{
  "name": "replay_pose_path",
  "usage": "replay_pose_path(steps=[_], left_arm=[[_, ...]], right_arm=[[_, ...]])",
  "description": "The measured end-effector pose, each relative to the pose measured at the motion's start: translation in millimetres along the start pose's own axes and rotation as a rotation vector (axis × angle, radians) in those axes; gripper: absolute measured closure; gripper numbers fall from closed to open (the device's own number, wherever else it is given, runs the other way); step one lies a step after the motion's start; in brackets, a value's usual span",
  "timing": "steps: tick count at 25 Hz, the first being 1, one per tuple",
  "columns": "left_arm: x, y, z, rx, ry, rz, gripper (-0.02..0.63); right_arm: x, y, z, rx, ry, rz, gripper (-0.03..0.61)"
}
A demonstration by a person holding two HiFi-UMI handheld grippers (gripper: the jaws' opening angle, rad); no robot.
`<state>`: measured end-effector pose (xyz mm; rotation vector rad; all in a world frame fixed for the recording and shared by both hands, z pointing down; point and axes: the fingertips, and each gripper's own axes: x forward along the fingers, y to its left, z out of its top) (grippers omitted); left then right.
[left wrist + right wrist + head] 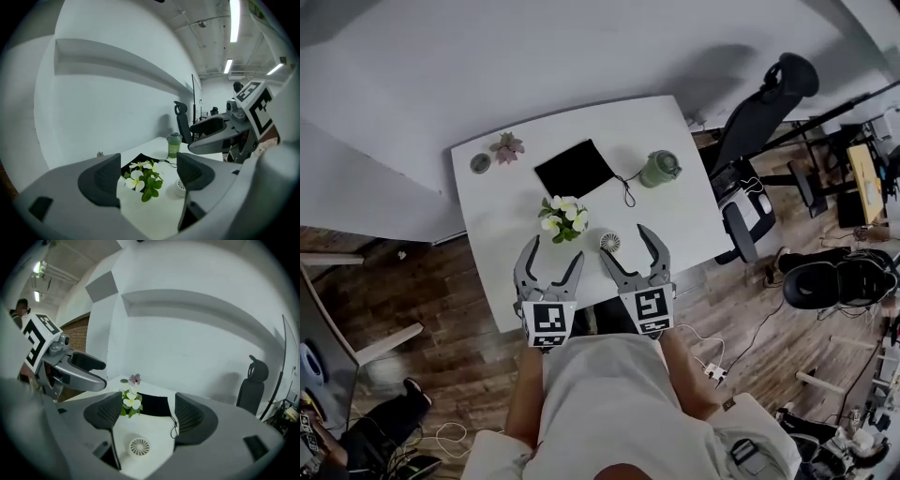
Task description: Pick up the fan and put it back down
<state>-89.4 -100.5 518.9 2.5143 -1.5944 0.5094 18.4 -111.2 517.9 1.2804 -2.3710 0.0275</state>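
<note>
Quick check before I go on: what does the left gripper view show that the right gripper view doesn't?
Only the left gripper view: the pale green lidded cup on the white table, and the right gripper, jaws apart. Only the right gripper view: the left gripper, also open, and the full grille of the small round white fan. Both: the white flowers with green leaves, the flat black pouch, the table, and the fan, just an edge in the left view.

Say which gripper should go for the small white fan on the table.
Right. The right gripper is open and the fan lies straight ahead of its jaws. The left gripper, also open, faces the flowers, with the fan off to its right.
</note>
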Motion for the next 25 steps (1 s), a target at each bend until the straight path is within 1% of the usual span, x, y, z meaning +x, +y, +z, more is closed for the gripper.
replay_pose_path(steps=[4,9,15,25], left_arm=[[-23,1,28,0.021,-0.073,0.006,0.247],[-46,-1,47,0.031,-0.127,0.001,0.249],[-58,-2,52,0.030,-0.142,-0.005,0.249],[-54,1,59,0.009,-0.146,0.011,0.252]], right_arm=[[-26,3,29,-0.027,-0.060,-0.034,0.229],[-49,7,47,-0.033,-0.102,-0.060,0.240],[-59,11,54,-0.048,-0.109,-0.082,0.249],[-58,5,60,-0.059,-0.104,-0.070,0.258]])
